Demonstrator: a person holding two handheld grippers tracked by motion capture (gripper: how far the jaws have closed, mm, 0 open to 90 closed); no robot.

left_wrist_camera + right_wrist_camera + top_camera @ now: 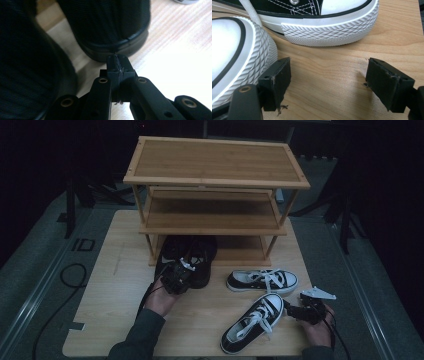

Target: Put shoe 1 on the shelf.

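Observation:
Two black shoes (192, 252) lie side by side at the foot of a wooden shoe rack (215, 162). My left gripper (181, 272) is just behind them, and its jaws are shut with nothing seen between them. In the left gripper view the closed tips (117, 65) sit at the sole edge of one black shoe (110, 27), with the other black shoe (30, 70) on the left. Two black-and-white sneakers lie to the right, one farther (262, 281) and one nearer (252, 322). My right gripper (292, 310) (329, 77) stands open beside the nearer sneaker's toe (232, 55).
The rack has three bamboo shelves and stands at the far side of a light wooden table (125, 270). The farther sneaker's toe cap (324, 27) lies just ahead of the right gripper. A black cable (72, 275) loops on the floor at the left.

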